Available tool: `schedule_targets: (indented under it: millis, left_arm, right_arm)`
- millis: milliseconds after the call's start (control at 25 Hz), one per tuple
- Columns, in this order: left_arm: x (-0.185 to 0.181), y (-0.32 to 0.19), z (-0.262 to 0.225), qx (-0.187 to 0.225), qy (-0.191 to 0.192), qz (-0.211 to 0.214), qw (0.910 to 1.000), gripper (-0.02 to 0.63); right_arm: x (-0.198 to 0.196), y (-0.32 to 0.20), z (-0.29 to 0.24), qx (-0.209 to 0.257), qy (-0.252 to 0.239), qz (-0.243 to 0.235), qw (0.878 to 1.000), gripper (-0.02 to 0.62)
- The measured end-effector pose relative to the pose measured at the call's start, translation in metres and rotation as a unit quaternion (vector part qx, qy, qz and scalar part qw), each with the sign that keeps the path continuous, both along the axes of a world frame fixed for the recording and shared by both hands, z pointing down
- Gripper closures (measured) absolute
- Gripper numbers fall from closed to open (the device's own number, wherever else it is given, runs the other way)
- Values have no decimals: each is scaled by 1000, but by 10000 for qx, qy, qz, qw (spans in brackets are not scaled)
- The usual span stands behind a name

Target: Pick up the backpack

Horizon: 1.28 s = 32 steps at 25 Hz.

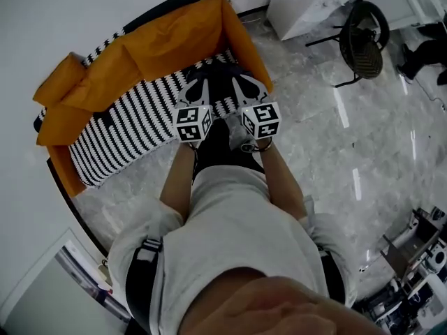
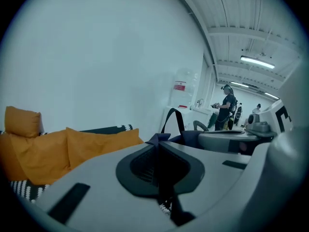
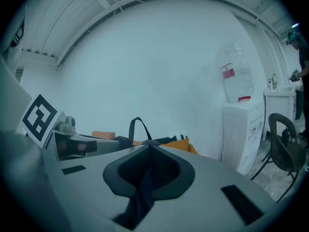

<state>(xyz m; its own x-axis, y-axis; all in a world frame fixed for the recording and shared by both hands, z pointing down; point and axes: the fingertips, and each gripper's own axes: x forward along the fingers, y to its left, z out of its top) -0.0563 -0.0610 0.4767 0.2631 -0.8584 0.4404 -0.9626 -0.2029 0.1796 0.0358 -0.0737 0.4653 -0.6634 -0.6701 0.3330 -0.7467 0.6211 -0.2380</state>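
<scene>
The left gripper point(image 2: 158, 148) had its jaws closed tight on a dark strap point(image 2: 157, 139) of the backpack point(image 1: 222, 149). The right gripper point(image 3: 150, 148) pinched another strap, its jaws nearly shut. The backpack sat between both grippers, at the front edge of the striped sofa point(image 1: 126, 135) with orange cushions point(image 1: 160, 47).

No words or numbers can be read. The left cube point(image 1: 192, 123) and the right cube point(image 1: 261, 119) carry black and white square marks, with no letters. The water bottle point(image 3: 234, 71) has a red label point(image 3: 227, 73), but its print is too small to read.
</scene>
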Motion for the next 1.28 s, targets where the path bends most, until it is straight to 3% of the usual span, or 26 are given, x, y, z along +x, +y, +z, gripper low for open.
schedule_targets:
  millis: [520, 880, 1280]
  left_arm:
    - [22, 13, -101, 970, -260, -111, 9949, 592]
    - [55, 47, -147, 1451, -509, -257, 9878, 592]
    - [71, 93, -162, 1394, -484, -548, 9875, 592]
  right_arm:
    - [22, 16, -103, 1069, -154, -23, 9941, 545]
    - [54, 44, -147, 1504, -128, -77, 9885, 545]
    - [74, 92, -162, 1699, -203, -92, 9852, 545]
